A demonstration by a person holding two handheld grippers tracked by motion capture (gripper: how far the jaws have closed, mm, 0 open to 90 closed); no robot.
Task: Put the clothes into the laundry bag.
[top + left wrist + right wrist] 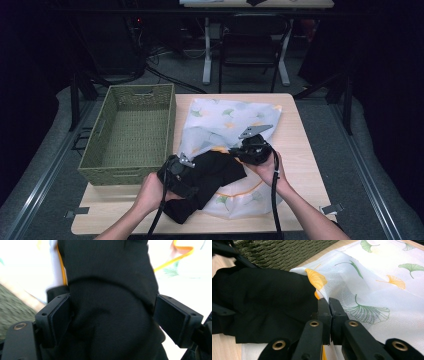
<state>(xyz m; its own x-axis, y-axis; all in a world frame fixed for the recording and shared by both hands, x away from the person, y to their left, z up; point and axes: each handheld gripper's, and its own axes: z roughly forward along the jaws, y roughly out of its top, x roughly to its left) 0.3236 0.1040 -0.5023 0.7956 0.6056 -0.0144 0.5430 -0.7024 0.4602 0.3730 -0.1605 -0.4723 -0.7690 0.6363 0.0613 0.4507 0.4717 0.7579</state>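
A black cloth point(212, 172) lies bunched on the near part of a white mesh bag point(225, 117) printed with green and yellow leaves. My left gripper point(176, 169) is at the cloth's left end, and its jaws point(112, 299) stand wide open with the black cloth point(107, 285) bulging between them. My right gripper point(239, 148) is at the cloth's right corner. Its jaws point(329, 302) are shut, pinching the white mesh bag point(374, 285) at its orange-trimmed edge, right beside the black cloth point(267, 297).
An olive woven basket point(171, 120) with nothing in it stands on the left half of the wooden table point(297, 145), close to the bag's left edge. The basket's wall point(282, 250) shows just behind the cloth. A dark chair and desk legs stand beyond the table.
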